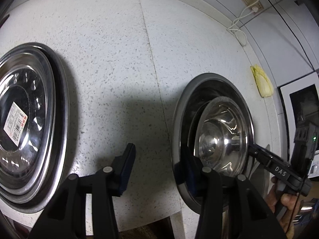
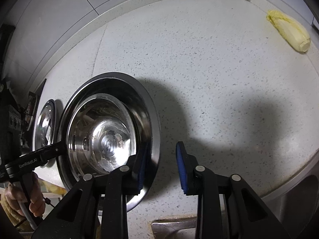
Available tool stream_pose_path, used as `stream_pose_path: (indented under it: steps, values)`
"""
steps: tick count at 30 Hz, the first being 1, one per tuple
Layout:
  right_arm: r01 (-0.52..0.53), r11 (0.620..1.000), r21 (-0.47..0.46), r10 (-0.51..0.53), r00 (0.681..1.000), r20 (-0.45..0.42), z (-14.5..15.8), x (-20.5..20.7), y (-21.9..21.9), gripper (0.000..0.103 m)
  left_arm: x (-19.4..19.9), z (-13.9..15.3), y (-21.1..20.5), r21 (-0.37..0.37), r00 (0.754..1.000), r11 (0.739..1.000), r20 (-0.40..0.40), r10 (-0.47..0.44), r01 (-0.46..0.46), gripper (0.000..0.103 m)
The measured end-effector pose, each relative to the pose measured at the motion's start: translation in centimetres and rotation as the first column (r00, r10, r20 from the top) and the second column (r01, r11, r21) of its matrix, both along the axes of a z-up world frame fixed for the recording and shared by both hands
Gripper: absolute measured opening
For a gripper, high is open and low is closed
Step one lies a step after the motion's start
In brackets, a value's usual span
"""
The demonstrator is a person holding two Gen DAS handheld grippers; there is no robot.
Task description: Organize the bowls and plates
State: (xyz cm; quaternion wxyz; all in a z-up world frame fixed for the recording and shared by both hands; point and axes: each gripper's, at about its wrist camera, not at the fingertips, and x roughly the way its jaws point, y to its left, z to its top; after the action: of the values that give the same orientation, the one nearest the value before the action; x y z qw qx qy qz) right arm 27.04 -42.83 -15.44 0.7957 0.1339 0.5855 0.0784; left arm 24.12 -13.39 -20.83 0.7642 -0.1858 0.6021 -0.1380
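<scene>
A small steel bowl [image 1: 221, 137] sits inside a larger steel bowl [image 1: 185, 103] on the speckled white counter; both show in the right wrist view too, the small bowl [image 2: 103, 137] and the large bowl [image 2: 147, 107]. A steel plate with a barcode sticker [image 1: 26, 123] lies to the left, also seen small in the right wrist view [image 2: 44, 123]. My left gripper [image 1: 159, 169] is open, its right finger at the large bowl's near rim. My right gripper [image 2: 162, 169] is open, its left finger over the large bowl's rim, nothing held.
A yellow-white cabbage [image 1: 262, 83] lies on the counter near the back wall, also in the right wrist view [image 2: 289, 31]. A white cable [image 1: 239, 29] runs from wall sockets. A sink edge [image 2: 173, 227] sits below the counter front.
</scene>
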Motion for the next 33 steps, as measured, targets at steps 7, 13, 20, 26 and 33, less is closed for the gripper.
stream_pose_path:
  steps: [7, 13, 20, 26, 33]
  values:
    - [0.007, 0.999, 0.041, -0.007, 1.000, -0.014, -0.4, 0.7, -0.5, 0.023, 0.2, -0.1, 0.2, -0.055, 0.999, 0.998, -0.039, -0.022, 0.020, 0.025]
    - [0.008, 0.999, 0.047, -0.007, 1.000, -0.016, -0.3, 0.7, -0.8, 0.023, 0.2, -0.1, 0.2, -0.080, 0.999, 0.997, -0.048, -0.019, 0.016, 0.019]
    - [-0.024, 0.998, 0.062, 0.025, 1.000, -0.014, -0.2, 1.0, -0.4, 0.010, 0.3, 0.2, -0.2, -0.094, 0.999, 0.995, -0.038, -0.028, 0.025, 0.011]
    - [-0.010, 0.995, 0.099, 0.012, 1.000, -0.026, -0.4, 1.0, -0.9, 0.009, 0.5, -0.1, 0.1, -0.122, 0.999, 0.992, -0.052, -0.015, 0.009, 0.011]
    - [0.022, 0.985, 0.170, -0.014, 0.999, -0.048, -0.7, 1.2, -1.4, 0.009, 0.6, -0.3, 0.5, -0.141, 0.998, 0.990, -0.056, -0.008, 0.000, 0.010]
